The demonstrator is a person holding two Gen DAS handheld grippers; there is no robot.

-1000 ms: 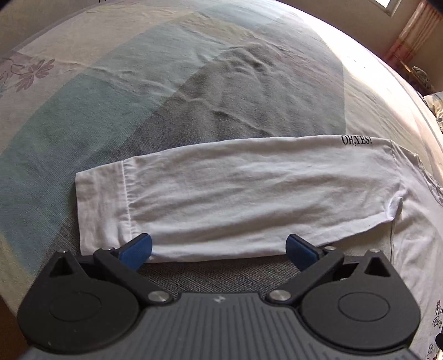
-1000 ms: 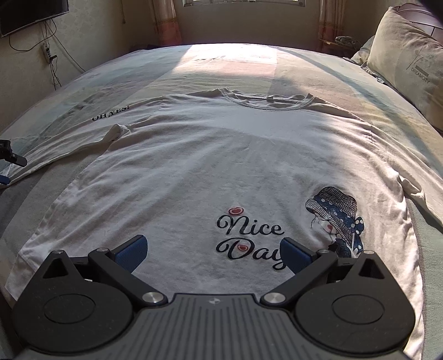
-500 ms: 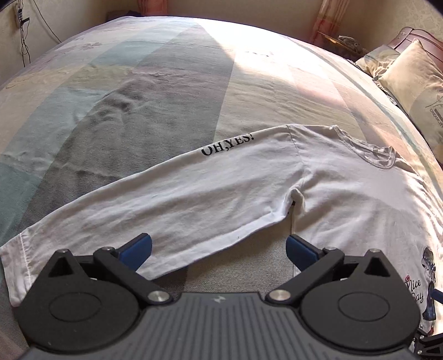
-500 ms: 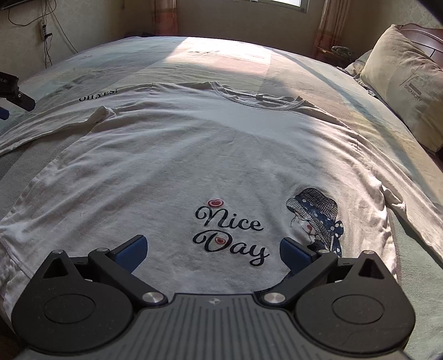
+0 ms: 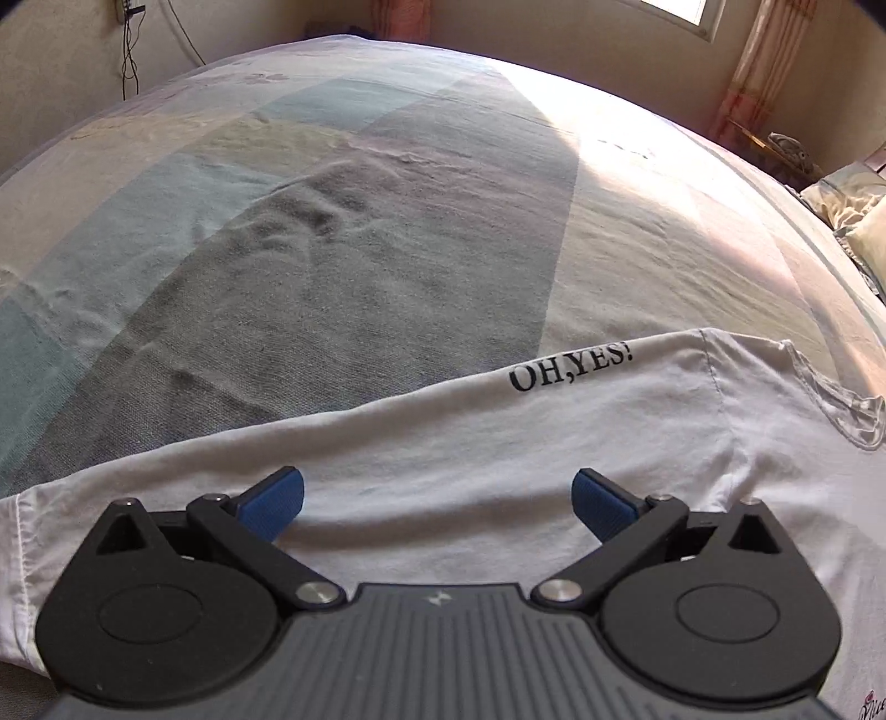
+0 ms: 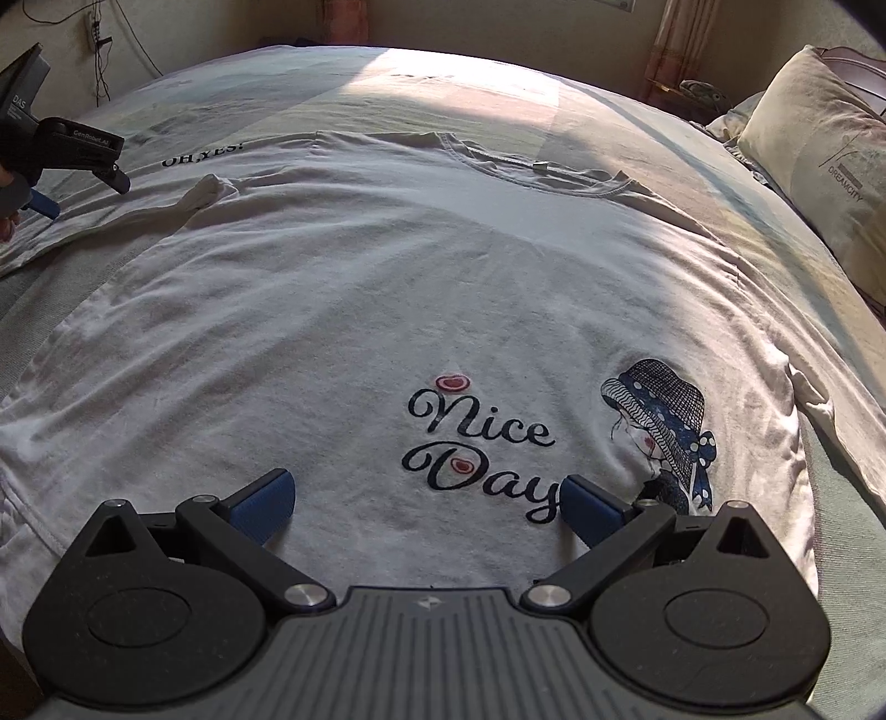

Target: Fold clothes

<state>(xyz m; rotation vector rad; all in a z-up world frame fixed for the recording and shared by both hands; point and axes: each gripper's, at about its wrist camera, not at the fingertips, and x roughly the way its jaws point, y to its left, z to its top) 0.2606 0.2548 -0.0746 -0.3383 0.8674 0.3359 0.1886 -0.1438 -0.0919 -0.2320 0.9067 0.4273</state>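
Note:
A white long-sleeved shirt (image 6: 387,288) lies flat, front up, on the bed, printed "Nice Day" with a girl in a blue hat. Its left sleeve (image 5: 443,443), marked "OH,YES!", stretches out to the side. My left gripper (image 5: 437,501) hovers open over that sleeve, both blue pads above the cloth and holding nothing. It also shows at the far left of the right wrist view as the left gripper (image 6: 61,160). My right gripper (image 6: 423,504) stands open over the shirt's lower front near the print, empty.
The bed (image 5: 360,221) has a pastel patchwork cover with a wrinkle behind the sleeve. A cream pillow (image 6: 819,160) lies at the right head end. Curtains (image 5: 758,61), a wall with hanging cables (image 5: 130,50) and a bedside stand (image 6: 692,94) lie beyond.
My left gripper has swung from the sleeve cuff toward the shoulder and come forward over the sleeve. My right gripper has edged forward and left along the hem. Both stay open.

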